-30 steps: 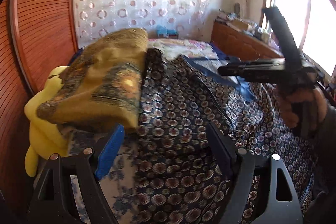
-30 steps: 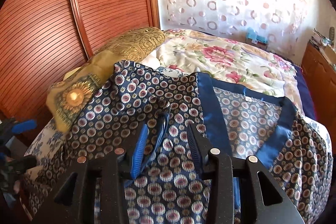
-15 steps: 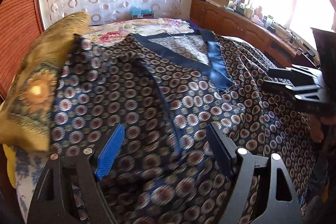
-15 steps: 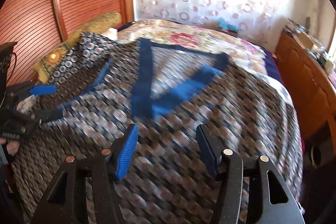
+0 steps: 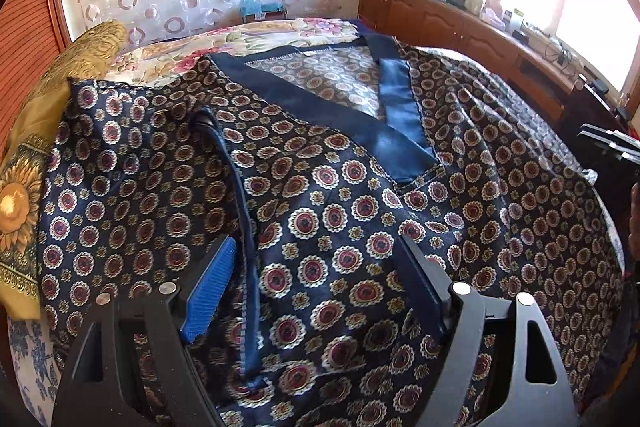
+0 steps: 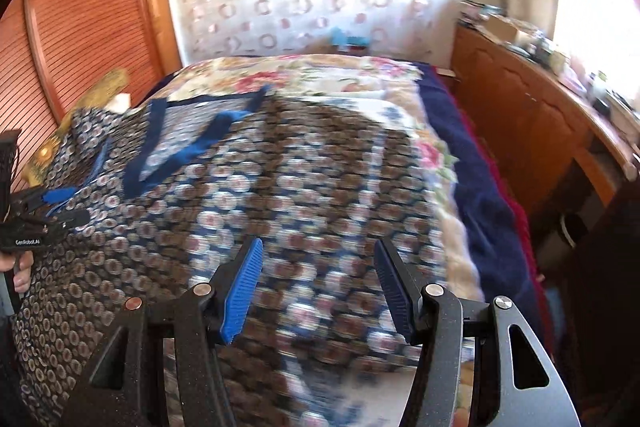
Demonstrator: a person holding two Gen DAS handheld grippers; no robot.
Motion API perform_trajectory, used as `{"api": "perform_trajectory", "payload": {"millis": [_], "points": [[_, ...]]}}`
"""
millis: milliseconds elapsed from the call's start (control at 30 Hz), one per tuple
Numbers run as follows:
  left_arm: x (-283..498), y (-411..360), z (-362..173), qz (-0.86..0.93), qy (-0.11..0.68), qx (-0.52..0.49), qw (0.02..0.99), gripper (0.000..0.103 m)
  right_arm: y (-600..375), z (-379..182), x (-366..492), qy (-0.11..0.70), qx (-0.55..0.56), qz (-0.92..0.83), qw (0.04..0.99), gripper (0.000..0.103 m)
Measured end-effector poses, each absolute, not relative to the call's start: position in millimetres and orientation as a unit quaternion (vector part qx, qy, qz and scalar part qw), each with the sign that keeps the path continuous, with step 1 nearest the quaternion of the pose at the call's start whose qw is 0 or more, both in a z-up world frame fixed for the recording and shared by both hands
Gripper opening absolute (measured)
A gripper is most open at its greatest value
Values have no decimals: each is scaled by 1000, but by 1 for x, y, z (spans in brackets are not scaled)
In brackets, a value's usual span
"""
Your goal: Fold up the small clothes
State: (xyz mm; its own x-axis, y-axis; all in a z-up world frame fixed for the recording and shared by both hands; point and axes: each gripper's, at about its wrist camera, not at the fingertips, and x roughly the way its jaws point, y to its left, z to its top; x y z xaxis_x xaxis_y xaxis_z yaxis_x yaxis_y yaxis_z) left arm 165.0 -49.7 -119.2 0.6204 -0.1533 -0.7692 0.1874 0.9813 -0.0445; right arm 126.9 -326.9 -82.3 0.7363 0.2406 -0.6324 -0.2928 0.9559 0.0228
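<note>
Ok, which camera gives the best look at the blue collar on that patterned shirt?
The left wrist view: the blue collar is sharp and large there, with both bands and the stitching clear. The right wrist view shows it smaller, far left and blurred.

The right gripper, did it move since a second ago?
Yes. The right gripper slid rightward over the patterned shirt, away from the slatted wooden door toward the wooden dresser.
</note>
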Motion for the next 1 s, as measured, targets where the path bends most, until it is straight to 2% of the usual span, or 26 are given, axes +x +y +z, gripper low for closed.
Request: {"api": "perform_trajectory", "payload": {"millis": [167,400,1000], "points": [[166,-57,-122,-85,431,43,897,83,-355,-90,124,349,-26,121,929,60],[167,-65,-126,-105,441,56,890,102,-365,-101,119,370,-23,107,923,59],[165,-67,-126,-94,438,44,893,103,-398,-110,124,407,49,133,902,59]]}}
